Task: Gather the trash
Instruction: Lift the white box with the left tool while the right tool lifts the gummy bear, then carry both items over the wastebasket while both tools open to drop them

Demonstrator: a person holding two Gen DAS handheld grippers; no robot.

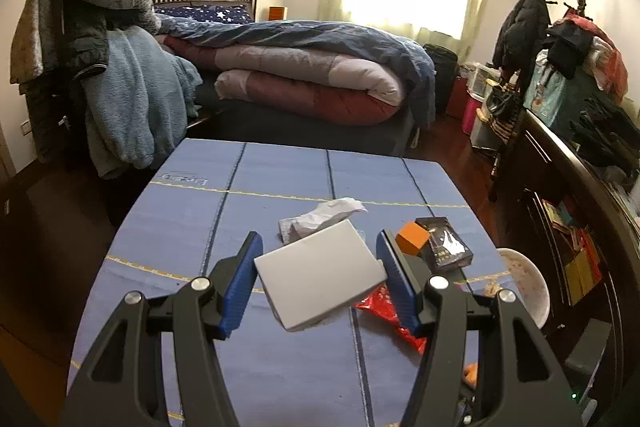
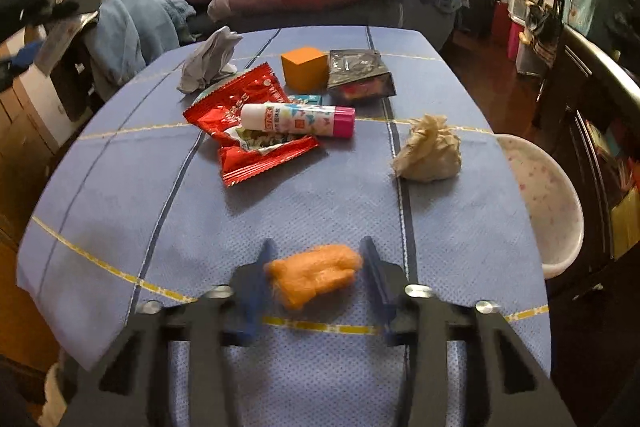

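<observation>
- Trash pickup is underway on both sides: the left gripper [image 1: 320, 279] is clamped on a grey-white flat box [image 1: 320, 277], lifted clear of the blue tablecloth [image 1: 280, 179].
- Right gripper [image 2: 314, 277] straddles an orange scrap [image 2: 316, 277] lying on the cloth; its blurred pads sit just beside it, so no grip is made yet.
- To do this well, centre the scrap between the pads, lower until the tips meet the cloth, then close gently; the scrap looks soft.
- White bowl [image 2: 560, 211] at the table's right edge is the only container; the part visible looks empty.
- Loose on the table: red wrapper [image 2: 256, 147], glue stick [image 2: 298, 121], beige wad [image 2: 430, 151], crumpled tissue [image 2: 210, 61], orange cube [image 2: 304, 67], dark packet [image 2: 360, 75].
</observation>
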